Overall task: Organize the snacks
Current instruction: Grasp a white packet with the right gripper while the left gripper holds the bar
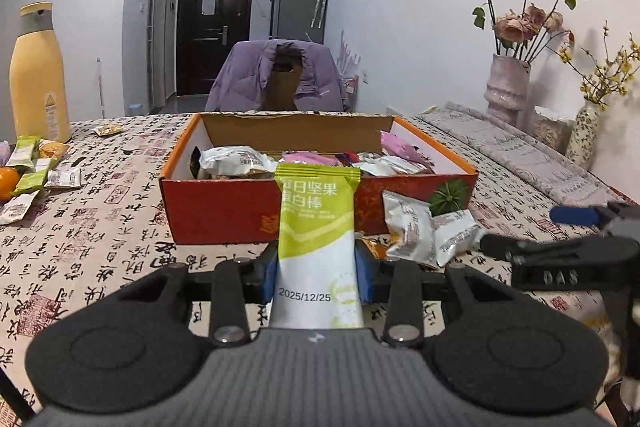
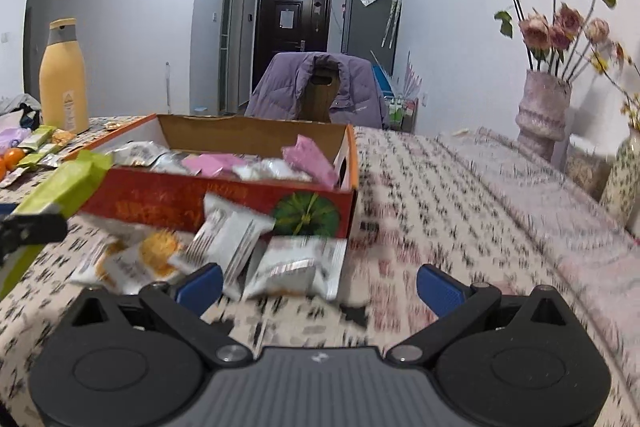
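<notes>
Left tool (image 1: 316, 263) clenched on green-and-white snack bar wrapper (image 1: 316, 227), near red cardboard box (image 1: 224, 211); right tool (image 2: 318, 285) released, empty, above bench (image 2: 460, 207).

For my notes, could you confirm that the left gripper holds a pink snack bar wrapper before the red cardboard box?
Not quite: the wrapper is green and white, not pink, as the left wrist view shows. The left gripper does hold it before the red cardboard box.
</notes>
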{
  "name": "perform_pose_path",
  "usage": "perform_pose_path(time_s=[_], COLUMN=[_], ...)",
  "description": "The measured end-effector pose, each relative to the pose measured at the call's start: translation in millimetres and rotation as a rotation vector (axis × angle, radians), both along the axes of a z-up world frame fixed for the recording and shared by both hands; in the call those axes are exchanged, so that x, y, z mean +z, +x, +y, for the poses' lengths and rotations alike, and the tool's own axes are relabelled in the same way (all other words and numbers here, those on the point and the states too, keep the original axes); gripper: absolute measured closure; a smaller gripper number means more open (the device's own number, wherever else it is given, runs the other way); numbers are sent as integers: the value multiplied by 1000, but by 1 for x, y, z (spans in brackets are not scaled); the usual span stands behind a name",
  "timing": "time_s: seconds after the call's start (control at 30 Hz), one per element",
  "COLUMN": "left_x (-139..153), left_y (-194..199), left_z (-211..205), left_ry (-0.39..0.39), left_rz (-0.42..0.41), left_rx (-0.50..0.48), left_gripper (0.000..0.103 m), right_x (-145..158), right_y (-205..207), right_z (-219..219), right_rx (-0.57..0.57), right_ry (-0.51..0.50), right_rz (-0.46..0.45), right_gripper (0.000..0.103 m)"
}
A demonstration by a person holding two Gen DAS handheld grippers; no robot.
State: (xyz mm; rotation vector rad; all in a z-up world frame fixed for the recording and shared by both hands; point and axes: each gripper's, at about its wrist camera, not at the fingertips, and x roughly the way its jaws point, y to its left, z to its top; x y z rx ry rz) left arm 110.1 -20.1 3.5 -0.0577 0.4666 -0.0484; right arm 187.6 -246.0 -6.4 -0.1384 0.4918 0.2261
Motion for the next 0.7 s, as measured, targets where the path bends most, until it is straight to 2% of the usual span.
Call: perform_pose_path(time_s=[0.1,0.23,0.47,0.57,0.7], left_x=[1,1,1,0,-2], left_y=[2,7,13,14,15], left_z=[2,4,8,9,9], left_ry=[-4,-9,-14,-13,-16], left_rz=[-5,-5,-7,-5,0], left_rx=[8,23,37,38,39], left_gripper=[66,66,66,66,66], right_x=[2,-2,-20,-27,-35], right_y=[19,44,75,84,90], right_z=[8,17,30,28,23], right_rx=[-8,0,0,-9,15], right_ry=[-45,-71,-123,-115,-56], right_rz=[6,63,132,160,208], right_gripper=[0,0,0,2,8])
